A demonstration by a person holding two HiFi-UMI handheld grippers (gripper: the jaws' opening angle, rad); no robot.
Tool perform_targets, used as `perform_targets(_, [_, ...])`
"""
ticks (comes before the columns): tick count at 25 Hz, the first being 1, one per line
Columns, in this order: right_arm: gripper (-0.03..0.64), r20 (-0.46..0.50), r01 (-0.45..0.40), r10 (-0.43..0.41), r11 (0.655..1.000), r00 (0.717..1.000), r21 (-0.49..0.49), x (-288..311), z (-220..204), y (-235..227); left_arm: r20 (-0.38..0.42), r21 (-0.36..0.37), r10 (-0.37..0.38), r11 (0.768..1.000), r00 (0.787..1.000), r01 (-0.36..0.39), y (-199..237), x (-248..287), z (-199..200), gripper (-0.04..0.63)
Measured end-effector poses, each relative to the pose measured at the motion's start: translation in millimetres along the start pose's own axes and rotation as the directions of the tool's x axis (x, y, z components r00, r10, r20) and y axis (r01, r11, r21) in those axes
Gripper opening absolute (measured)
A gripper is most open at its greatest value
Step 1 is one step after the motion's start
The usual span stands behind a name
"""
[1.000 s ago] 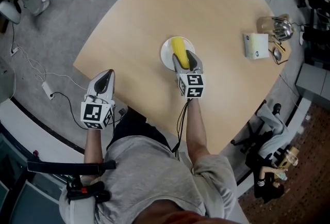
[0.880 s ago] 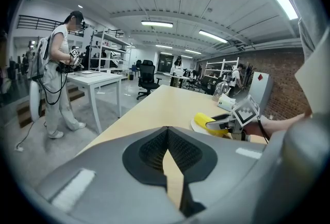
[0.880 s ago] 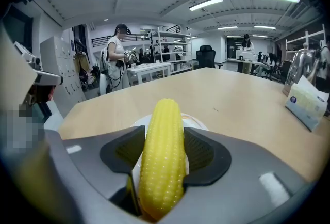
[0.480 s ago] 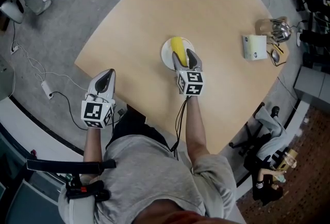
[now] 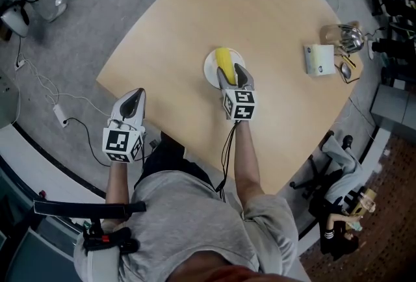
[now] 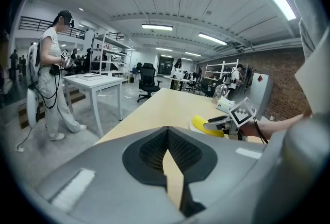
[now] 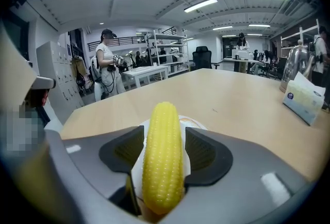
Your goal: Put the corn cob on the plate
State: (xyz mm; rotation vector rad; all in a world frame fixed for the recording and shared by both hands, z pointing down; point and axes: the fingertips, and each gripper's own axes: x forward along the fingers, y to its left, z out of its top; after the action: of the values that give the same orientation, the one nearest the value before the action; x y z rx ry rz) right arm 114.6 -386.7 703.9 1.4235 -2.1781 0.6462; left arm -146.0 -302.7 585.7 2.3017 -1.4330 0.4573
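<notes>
Left gripper point(image 5: 133, 100): jaws pressed together on nothing, held off the near-left edge of the table point(image 5: 273, 8), well apart from the work; best left idle there.
Plate point(image 5: 209, 71): small and white, near the middle of the table; the cob covers most of it, so little rim is spare.
Corn cob point(image 5: 225, 58): lies lengthwise across the plate, its near end between the right jaws (a round thing, likely to roll if nudged).
Right gripper point(image 5: 231, 76): jaws spread wide, with a sliver of white plate showing on each side of the cob, so neither pad presses on it; the cob is let go.
Step in hand: the withdrawal, by my reading; the placing looks done.
How to do it well: draw straight back along the cob's own line with the jaws wide, lifting a little so the pads clear both cob and rim; no sideways sweep.
Tissue pack point(image 5: 320, 58): far right, out of the way.
</notes>
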Motion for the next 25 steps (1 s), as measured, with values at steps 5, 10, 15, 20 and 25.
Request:
perform_targets(5, [0.256,0.001,0.003,-0.003,1.0,1.0,0.003,-7,2,0,0.007,0.003,0.003,1.0,1.0,-0.003,-3,-6,7,0.02])
perform_targets(10, [0.255,0.008,0.005,-0.005,1.0,1.0,0.002,-7,4,2,0.014,0.003,0.002,1.0,1.0,-0.002,-2,-8,8,0.02])
perform_targets(15, [0.252,0.018,0.012,-0.012,1.0,1.0,-0.002,-11,6,5,0.023,0.009,-0.002,1.0,1.0,0.001,-3,-12,10,0.02])
perform_targets(20, [0.239,0.047,0.024,-0.023,1.0,0.999,-0.005,-19,12,3,0.031,0.014,-0.008,1.0,0.999,0.008,-5,-13,14,0.02])
perform_targets(25, [0.235,0.08,0.037,-0.037,0.999,0.996,0.001,-30,19,0,0.046,0.023,-0.023,0.999,0.999,0.022,-11,-12,18,0.02])
